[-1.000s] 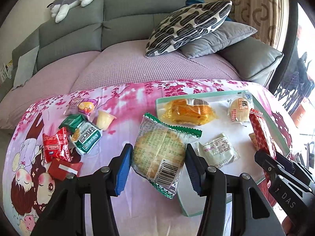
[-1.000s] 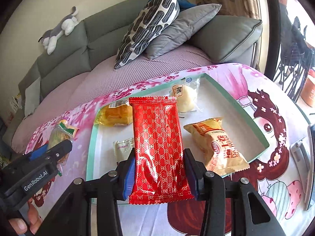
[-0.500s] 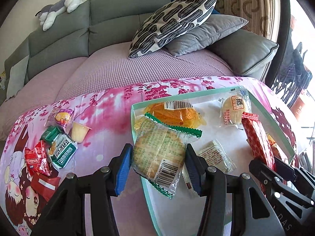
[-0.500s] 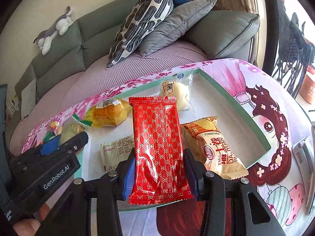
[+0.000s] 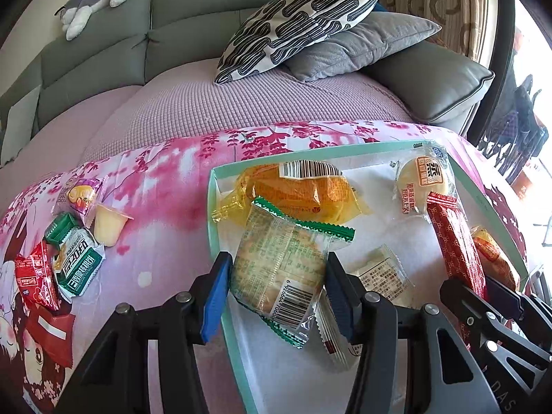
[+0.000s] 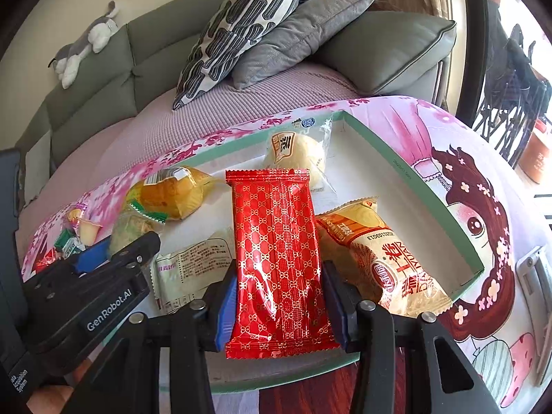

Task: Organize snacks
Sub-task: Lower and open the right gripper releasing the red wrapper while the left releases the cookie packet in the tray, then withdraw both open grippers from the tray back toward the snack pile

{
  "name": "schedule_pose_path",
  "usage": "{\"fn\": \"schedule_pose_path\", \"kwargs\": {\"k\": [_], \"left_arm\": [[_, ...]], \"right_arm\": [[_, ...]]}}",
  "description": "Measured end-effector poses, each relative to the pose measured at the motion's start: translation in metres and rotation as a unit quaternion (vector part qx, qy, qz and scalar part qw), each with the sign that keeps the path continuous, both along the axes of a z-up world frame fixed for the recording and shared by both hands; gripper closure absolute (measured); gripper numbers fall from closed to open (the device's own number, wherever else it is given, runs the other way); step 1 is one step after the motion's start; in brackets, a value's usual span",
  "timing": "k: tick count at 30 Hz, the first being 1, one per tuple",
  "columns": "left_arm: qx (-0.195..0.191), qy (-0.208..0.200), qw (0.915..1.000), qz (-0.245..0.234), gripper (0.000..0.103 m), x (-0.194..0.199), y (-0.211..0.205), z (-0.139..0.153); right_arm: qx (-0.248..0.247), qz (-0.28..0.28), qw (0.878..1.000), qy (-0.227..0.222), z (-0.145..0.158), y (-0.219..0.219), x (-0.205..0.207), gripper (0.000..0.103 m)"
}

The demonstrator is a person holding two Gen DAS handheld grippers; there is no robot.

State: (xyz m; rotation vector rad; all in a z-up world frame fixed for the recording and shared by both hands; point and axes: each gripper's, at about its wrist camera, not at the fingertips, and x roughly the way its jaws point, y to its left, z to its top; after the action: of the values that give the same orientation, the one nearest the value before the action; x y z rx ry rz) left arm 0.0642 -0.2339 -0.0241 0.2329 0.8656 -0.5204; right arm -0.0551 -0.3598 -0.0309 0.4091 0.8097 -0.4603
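My left gripper (image 5: 277, 265) is shut on a clear cookie packet with green zigzag ends (image 5: 279, 262), held over the left end of the teal-rimmed white tray (image 5: 214, 227). My right gripper (image 6: 279, 276) is shut on a long red foil packet (image 6: 276, 248) above the tray's near edge (image 6: 414, 172). In the tray lie an orange cake packet (image 5: 303, 193), a round bun (image 5: 426, 179), a small white packet (image 5: 383, 272) and a yellow bread packet (image 6: 386, 258). The red packet (image 5: 452, 241) also shows at the right of the left wrist view.
Loose snacks lie on the pink cloth left of the tray: a jelly cup (image 5: 107, 222), a green-and-white packet (image 5: 77, 265), a red packet (image 5: 34, 279) and a purple one (image 5: 81, 193). A grey sofa with cushions (image 5: 303, 17) stands behind. A metal handle (image 6: 531, 276) lies at right.
My left gripper has carried the cookie packet rightward and down, from above the cloth to above the tray's left end. The right gripper has sunk a little closer to the tray with the red packet.
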Motion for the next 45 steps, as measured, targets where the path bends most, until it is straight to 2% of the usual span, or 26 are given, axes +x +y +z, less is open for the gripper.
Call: {"fn": "schedule_pose_path", "kwargs": {"k": [7, 11, 15, 18, 23, 28, 36, 45], "left_arm": [[-0.007, 0.019, 0.9998, -0.002, 0.043, 0.002, 0.002, -0.001], [-0.001, 0.024, 0.9997, -0.004, 0.042, 0.000, 0.002, 0.001], [0.003, 0.033, 0.9994, -0.007, 0.039, -0.002, 0.003, 0.006], [0.003, 0.026, 0.9997, -0.003, 0.033, -0.005, 0.006, 0.012], [-0.001, 0.019, 0.9998, 0.001, 0.032, -0.008, 0.014, 0.023], [0.002, 0.023, 0.9995, 0.021, 0.032, -0.005, 0.026, 0.028], [0.030, 0.043, 0.9959, 0.074, 0.032, 0.005, 0.052, 0.015], [0.044, 0.048, 0.9920, 0.108, 0.032, -0.001, 0.079, 0.006]], "right_arm": [[-0.006, 0.005, 1.000, 0.009, 0.000, 0.002, 0.002, 0.053], [-0.006, 0.011, 1.000, 0.011, 0.000, 0.004, 0.003, 0.043], [-0.011, 0.017, 1.000, 0.007, 0.005, 0.008, 0.003, 0.043], [-0.017, 0.018, 1.000, 0.002, 0.010, 0.010, 0.001, 0.042], [-0.020, 0.017, 1.000, -0.001, 0.016, 0.012, -0.002, 0.042], [-0.021, 0.020, 1.000, 0.001, 0.017, 0.014, -0.003, 0.042], [-0.020, 0.028, 0.999, 0.022, 0.009, 0.019, 0.002, 0.043], [-0.023, 0.035, 0.999, 0.026, 0.010, 0.025, 0.003, 0.043]]}}
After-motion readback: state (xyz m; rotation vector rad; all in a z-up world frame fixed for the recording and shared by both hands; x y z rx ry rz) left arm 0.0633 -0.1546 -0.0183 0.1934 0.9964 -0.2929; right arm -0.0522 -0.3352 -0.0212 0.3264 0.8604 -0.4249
